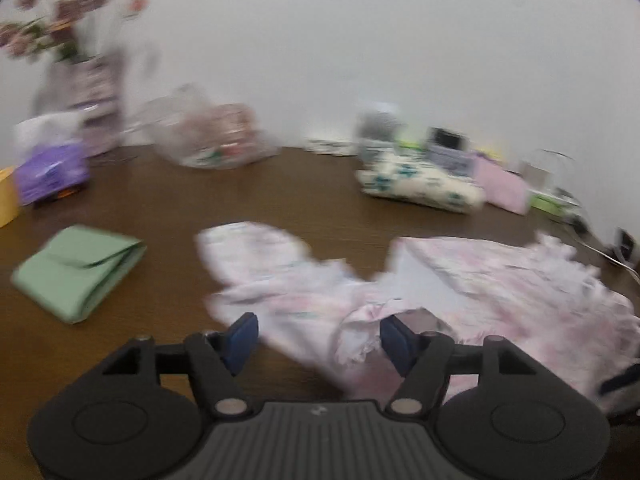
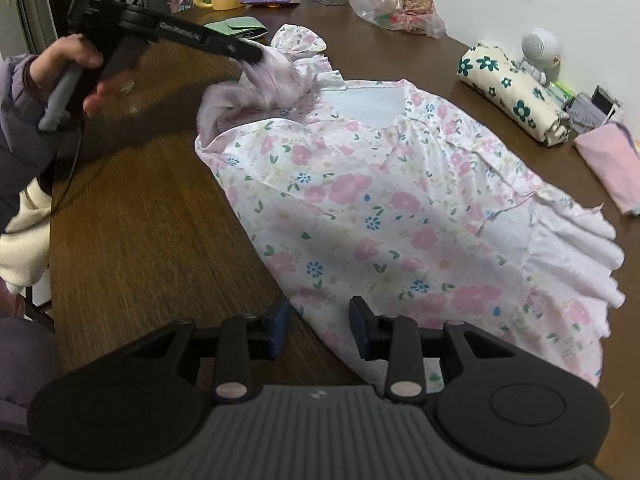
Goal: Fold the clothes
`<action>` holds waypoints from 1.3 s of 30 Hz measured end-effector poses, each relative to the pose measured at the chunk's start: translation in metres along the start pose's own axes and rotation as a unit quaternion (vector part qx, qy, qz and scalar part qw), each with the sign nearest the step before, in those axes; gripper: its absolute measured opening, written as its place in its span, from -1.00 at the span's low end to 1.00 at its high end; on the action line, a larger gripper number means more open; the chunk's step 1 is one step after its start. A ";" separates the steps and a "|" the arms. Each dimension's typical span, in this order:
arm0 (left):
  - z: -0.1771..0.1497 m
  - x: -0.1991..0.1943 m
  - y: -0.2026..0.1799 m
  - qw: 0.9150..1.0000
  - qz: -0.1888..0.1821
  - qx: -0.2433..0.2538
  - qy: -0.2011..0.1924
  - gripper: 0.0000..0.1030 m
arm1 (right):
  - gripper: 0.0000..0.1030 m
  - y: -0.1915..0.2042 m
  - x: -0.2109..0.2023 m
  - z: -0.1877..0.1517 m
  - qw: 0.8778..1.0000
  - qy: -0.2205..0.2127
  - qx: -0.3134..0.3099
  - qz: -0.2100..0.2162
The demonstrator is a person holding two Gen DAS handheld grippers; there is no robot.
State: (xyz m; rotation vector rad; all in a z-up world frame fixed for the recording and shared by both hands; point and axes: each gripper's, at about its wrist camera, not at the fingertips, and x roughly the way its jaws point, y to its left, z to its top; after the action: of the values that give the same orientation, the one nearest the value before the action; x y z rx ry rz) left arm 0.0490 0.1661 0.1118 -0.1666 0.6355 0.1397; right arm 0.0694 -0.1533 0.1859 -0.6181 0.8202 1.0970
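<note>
Floral dress (image 2: 384, 208) spread flat on brown table (image 2: 140, 240), centre to 3 o'clock in right wrist view. Left gripper (image 2: 256, 54) at 11 o'clock, tips at the bunched sleeve; left wrist view shows jaws apart, fabric loose between, no clamp. Right gripper (image 2: 320, 330) at 6 o'clock, partly open, straddling hem edge; grip unclear. Green folded cloth (image 1: 78, 272) at 9 o'clock.

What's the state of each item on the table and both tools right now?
Floral dress: spread flat, one sleeve bunched.
Green cloth: folded.
Flower-print cloth: rolled up.
Plastic bag: crumpled, contents inside.
Left tool: open, dress fabric between pads.
Right tool: open over dress hem.
</note>
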 end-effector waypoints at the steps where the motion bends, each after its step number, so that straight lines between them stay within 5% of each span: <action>1: 0.000 0.001 0.005 1.000 0.001 -0.011 0.004 0.28 | -0.36 -0.001 -0.003 0.003 1.000 -0.005 -0.001 0.000; 6: -0.001 0.017 -0.006 1.000 -0.013 -0.017 0.018 0.24 | -0.36 0.001 -0.019 0.028 0.999 -0.043 -0.001 0.010; 10: 0.005 0.017 -0.038 0.998 -0.063 0.001 0.002 0.23 | -0.33 0.013 -0.022 0.048 0.998 -0.062 -0.014 0.020; 13: 0.003 0.010 -0.080 0.987 -0.130 0.099 0.002 0.33 | -0.31 0.021 -0.015 0.052 0.998 -0.056 -0.024 0.029; 17: -0.009 0.002 -0.094 0.980 -0.108 0.169 0.003 0.33 | -0.31 0.023 -0.019 0.049 0.998 -0.052 -0.023 0.023; 21: -0.016 0.002 -0.061 0.991 -0.084 0.104 0.015 0.33 | -0.31 0.013 -0.032 0.045 0.998 -0.063 -0.007 0.013; 25: -0.019 -0.010 -0.043 0.988 -0.146 0.044 0.006 0.33 | -0.31 0.004 -0.030 0.052 0.997 -0.072 0.004 0.010; 30: -0.035 0.009 -0.079 0.988 -0.094 0.111 0.052 -0.07 | -0.32 -0.007 -0.019 0.064 0.997 -0.072 0.001 -0.005; 39: -0.054 -0.003 -0.081 0.985 -0.086 0.147 0.044 -0.08 | -0.43 -0.062 -0.001 0.030 0.996 -0.023 0.047 -0.070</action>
State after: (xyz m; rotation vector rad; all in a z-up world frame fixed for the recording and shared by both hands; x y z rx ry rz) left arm 0.0302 0.0765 0.0795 0.0575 0.7181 -0.1285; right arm 0.1354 -0.1524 0.2061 -0.5614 0.7733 0.9363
